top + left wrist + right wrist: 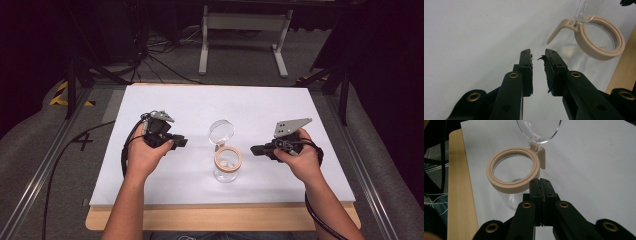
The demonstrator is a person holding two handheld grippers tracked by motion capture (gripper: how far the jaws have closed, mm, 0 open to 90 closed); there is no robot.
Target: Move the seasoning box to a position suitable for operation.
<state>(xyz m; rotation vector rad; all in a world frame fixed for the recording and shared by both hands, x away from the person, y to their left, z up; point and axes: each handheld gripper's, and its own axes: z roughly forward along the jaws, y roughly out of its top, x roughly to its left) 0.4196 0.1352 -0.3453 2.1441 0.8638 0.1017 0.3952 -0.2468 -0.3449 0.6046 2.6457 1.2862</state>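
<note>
Open jar (227, 164) mid-sheet, my claws flanking it with nothing held

My left gripper (181, 142), jaws slightly spread, sits near the jar's left; my right gripper (254, 149), jaws pressed together, is just right of its tan rim (513, 169). Nudging that rim could tip the light jar or snap down its raised clear lid (221, 131).

Two hand-held grippers, black bodied. Left gripper (181, 142): grey three-cornered plate on top, black cable looping down beside the wrist. Right gripper (255, 149): same grey plate, drilled with small holes, black cable trailing along the forearm. Jaws long, flat, matte black, brass-ringed screw holes at the joints. Left fingers (526, 72) lined with ragged, torn black padding. Forearms bare, no sleeves in sight
</note>
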